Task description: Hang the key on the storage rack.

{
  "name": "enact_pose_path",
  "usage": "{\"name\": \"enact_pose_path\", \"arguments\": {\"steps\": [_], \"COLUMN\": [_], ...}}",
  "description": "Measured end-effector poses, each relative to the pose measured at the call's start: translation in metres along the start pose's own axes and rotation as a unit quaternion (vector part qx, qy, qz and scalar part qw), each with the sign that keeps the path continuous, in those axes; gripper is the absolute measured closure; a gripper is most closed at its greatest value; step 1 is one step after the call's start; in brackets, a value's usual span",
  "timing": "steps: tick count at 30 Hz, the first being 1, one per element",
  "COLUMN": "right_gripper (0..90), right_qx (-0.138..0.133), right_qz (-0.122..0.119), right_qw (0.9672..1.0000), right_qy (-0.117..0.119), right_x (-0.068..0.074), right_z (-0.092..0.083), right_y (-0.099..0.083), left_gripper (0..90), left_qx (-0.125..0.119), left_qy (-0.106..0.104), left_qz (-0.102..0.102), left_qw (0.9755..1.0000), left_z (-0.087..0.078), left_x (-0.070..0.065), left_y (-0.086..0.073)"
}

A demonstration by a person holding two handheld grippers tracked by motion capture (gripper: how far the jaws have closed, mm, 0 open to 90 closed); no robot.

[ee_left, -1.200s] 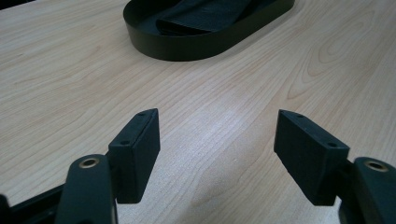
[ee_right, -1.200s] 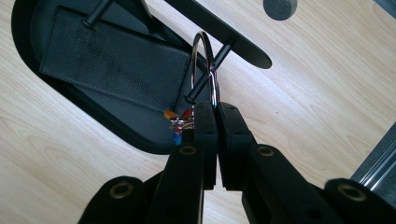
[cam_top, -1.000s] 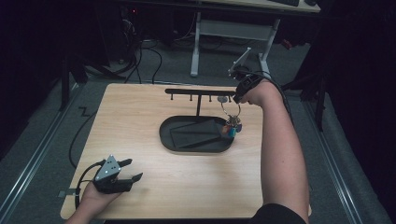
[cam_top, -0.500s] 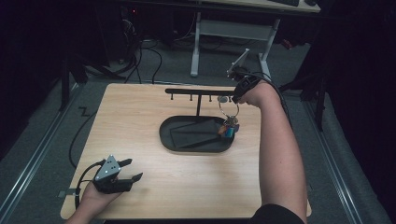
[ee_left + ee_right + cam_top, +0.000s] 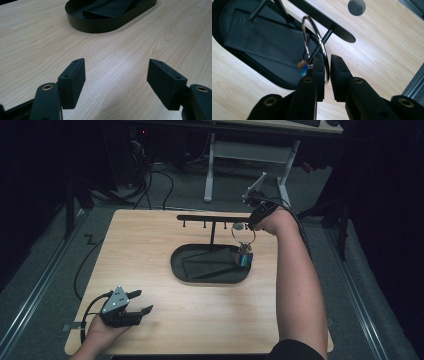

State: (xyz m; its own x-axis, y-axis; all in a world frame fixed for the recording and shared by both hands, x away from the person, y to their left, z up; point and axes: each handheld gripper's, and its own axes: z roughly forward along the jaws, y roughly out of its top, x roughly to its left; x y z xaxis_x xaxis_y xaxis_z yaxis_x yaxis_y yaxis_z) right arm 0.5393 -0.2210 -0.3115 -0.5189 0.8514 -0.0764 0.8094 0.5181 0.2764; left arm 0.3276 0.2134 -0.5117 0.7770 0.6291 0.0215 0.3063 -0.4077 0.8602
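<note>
Black oval tray [image 5: 180, 270] with dark leather mat [image 5: 265, 41] inside

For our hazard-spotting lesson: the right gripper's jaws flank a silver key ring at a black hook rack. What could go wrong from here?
1. The right gripper has just been opening its jaws with the thin silver metal key ring between them; if the ring isn't seated on the short black peg, it may drop into the oval black tray.
2. Pulling back, a jaw could snag the ring and tip the black hook rack.
</note>
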Motion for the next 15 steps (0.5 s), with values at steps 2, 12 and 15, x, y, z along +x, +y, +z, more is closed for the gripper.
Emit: {"name": "enact_pose_path", "arguments": {"steps": [2, 12, 15], "right_gripper": [82.8, 77.1, 72.0], "right_qx": [-0.005, -0.021, -0.030], "right_qz": [0.001, 0.004, 0.011], "right_qw": [1.0000, 0.9998, 0.9995], "right_qy": [0.000, -0.007, -0.007], "right_x": [0.001, 0.004, 0.005], "right_z": [-0.002, -0.013, -0.015], "right_y": [0.000, -0.005, -0.013], "left_gripper": [31.6, 31.4, 31.4], "left_qx": [0.002, 0.000, 0.000], "left_qy": [-0.002, -0.001, -0.002], "left_qz": [0.000, 0.000, 0.000], "left_qw": [1.0000, 1.0000, 1.0000], "left_z": [0.000, 0.001, 0.001], "left_x": [0.000, 0.000, 0.000], "left_y": [0.000, 0.000, 0.000]}}
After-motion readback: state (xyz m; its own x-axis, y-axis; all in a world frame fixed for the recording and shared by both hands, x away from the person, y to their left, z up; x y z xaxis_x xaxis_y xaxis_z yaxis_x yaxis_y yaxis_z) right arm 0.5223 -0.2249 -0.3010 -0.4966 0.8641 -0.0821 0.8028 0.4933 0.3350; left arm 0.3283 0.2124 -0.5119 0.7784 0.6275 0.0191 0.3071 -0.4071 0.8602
